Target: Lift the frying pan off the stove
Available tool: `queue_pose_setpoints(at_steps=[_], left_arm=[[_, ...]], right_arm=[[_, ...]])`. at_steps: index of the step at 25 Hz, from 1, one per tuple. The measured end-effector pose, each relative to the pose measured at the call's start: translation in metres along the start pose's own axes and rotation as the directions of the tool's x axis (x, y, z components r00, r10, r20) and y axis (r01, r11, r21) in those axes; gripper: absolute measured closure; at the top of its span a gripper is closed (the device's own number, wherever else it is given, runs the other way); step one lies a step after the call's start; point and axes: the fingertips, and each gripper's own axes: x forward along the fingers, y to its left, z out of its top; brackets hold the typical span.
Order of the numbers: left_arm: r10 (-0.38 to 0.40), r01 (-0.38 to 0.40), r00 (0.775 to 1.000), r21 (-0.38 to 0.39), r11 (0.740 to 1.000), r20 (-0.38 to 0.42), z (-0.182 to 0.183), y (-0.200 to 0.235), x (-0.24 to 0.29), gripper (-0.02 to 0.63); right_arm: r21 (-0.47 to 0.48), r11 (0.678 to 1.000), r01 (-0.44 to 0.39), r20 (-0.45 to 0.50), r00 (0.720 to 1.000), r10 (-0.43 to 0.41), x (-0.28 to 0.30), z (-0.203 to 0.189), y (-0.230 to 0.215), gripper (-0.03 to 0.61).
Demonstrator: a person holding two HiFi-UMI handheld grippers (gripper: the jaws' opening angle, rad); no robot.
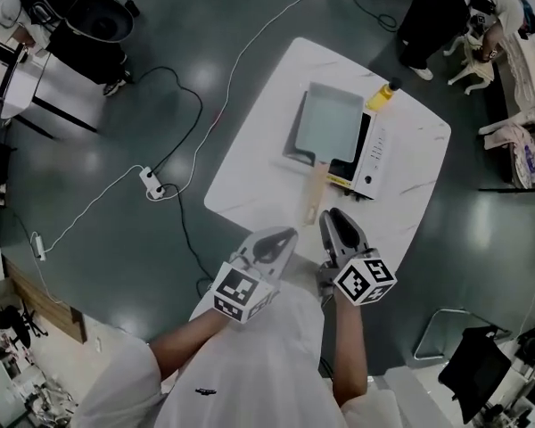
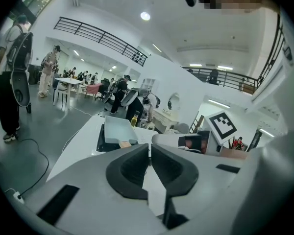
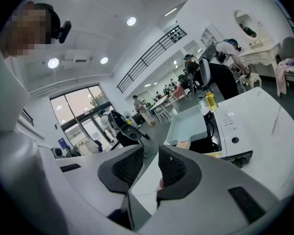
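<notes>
The rectangular metal frying pan (image 1: 332,121) is pale blue with a light brown wooden handle (image 1: 314,193). The boxy stove (image 1: 377,154) is white with a black top. The small bottle (image 1: 382,97) is yellow. The surface (image 1: 250,181) is white with faint grey lines. The floor (image 1: 116,203) is dark grey.

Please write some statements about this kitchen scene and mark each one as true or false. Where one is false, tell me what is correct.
1. The frying pan sits on the stove. True.
2. The pan is round. False: it is rectangular.
3. The left tongs are shut. True.
4. The right tongs clamp the pan's handle. False: their jaws stand apart and do not press on the handle.
5. A yellow bottle stands beside the stove. True.
</notes>
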Motion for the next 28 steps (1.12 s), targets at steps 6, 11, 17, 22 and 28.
queue_pose_setpoints(at_steps=[6,11,17,22,28], left_arm=[[0.029,-0.03,0.999,-0.021,0.999,-0.039,-0.015,0.011,0.021,0.604],[0.052,-0.055,0.996,-0.042,0.998,-0.069,-0.023,0.023,0.036,0.604],[0.064,-0.069,0.994,-0.048,0.996,-0.088,-0.033,0.027,0.048,0.604],[0.064,-0.069,0.993,-0.051,0.996,-0.101,-0.033,0.028,0.05,0.604],[0.051,-0.056,0.992,-0.043,0.997,-0.115,-0.036,0.032,0.058,0.604]], right_arm=[[0.077,0.997,-0.017,-0.058,0.998,0.022,0.025,-0.014,-0.022,0.46],[0.161,0.986,-0.037,-0.101,0.993,0.054,0.042,-0.027,-0.038,0.425],[0.281,0.959,-0.047,-0.15,0.984,0.093,0.06,-0.046,-0.057,0.408],[0.382,0.921,-0.068,-0.169,0.975,0.142,0.074,-0.06,-0.058,0.396],[0.457,0.885,-0.086,-0.163,0.97,0.178,0.082,-0.06,-0.054,0.452]])
